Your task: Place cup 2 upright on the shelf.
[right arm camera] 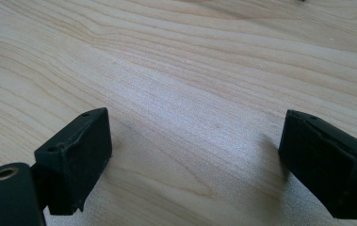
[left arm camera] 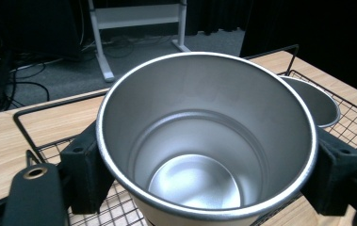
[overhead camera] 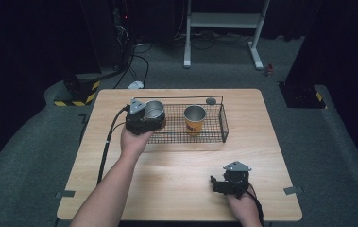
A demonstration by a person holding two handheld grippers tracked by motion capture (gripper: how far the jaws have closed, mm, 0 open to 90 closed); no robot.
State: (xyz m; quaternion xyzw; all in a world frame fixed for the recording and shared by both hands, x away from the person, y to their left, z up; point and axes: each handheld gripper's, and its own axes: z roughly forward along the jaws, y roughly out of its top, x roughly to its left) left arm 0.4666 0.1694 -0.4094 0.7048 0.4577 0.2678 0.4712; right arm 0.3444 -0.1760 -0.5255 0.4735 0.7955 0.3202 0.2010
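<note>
Wooden bench (overhead camera: pixel 176 175), left gripper (overhead camera: pixel 144 119) fingers (left arm camera: pixel 89 165) clamped on steel cup (left arm camera: pixel 206 141) over wire basket (overhead camera: pixel 214 137) left end, right gripper (overhead camera: pixel 224 183) fingers (right arm camera: pixel 75 160) wide apart, empty.

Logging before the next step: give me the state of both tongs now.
Left tongs: shut on the steel cup, held over the wire basket.
Right tongs: open, holding nothing, low over the wooden table.

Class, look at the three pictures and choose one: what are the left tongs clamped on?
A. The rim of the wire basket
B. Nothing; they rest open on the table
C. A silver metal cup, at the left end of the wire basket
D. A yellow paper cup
C: the left tongs press on both sides of the silver metal cup, over the left end of the wire basket.
</note>
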